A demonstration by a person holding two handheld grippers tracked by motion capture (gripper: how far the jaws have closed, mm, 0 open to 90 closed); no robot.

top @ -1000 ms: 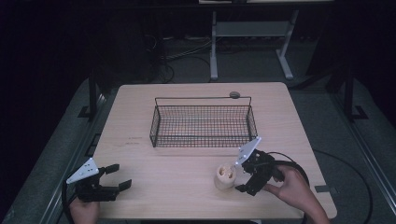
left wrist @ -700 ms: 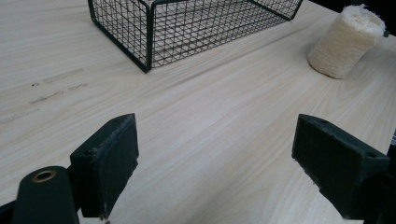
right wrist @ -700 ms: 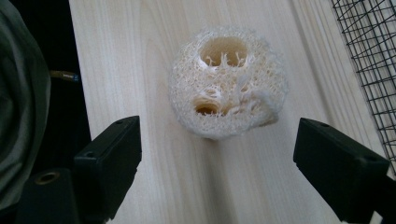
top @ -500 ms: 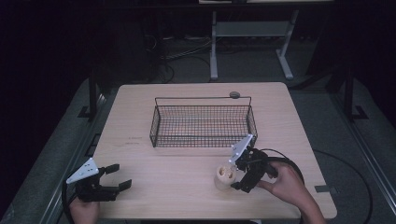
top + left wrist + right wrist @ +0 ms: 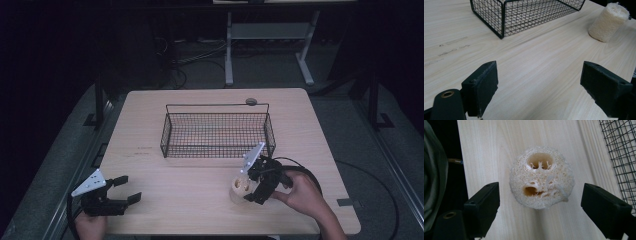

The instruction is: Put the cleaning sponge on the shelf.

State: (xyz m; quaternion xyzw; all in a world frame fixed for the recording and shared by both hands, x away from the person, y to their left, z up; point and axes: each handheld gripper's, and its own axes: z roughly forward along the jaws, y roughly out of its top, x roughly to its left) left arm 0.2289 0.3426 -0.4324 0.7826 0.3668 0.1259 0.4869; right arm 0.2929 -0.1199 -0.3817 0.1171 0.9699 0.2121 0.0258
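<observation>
Near the front right of the pale wooden table, a short cream cylinder of loofah sponge stands upright on its flat end, fibrous cut face and hollow channels turned upward. It sits well short of the black wire-mesh basket, which occupies the middle of the table and appears to hold nothing.

The right gripper hangs directly over the sponge, pointing down. In the right gripper view its jaws are spread wide, one to each side of the sponge, with bare table visible between each pad and the sponge wall. No contact is made. The spread looks set to clear the sponge's full width, and the overhead alignment suits a straight descent followed by a squeeze across the round body. Judgement: the step in hand is the approach to a grasp, with the basket the likely destination given its nearness and open top.

The left gripper lies low at the front left corner, held by the person's hand and well apart from both sponge and basket. Its jaws are likewise parted and hold nothing. The left gripper view looks across bare wood toward the basket corner and the sponge beyond. This placement appears to be a parked position, keeping that arm out of the working area.

A small dark round object rests beyond the basket's far rim; its nature cannot be made out.
</observation>
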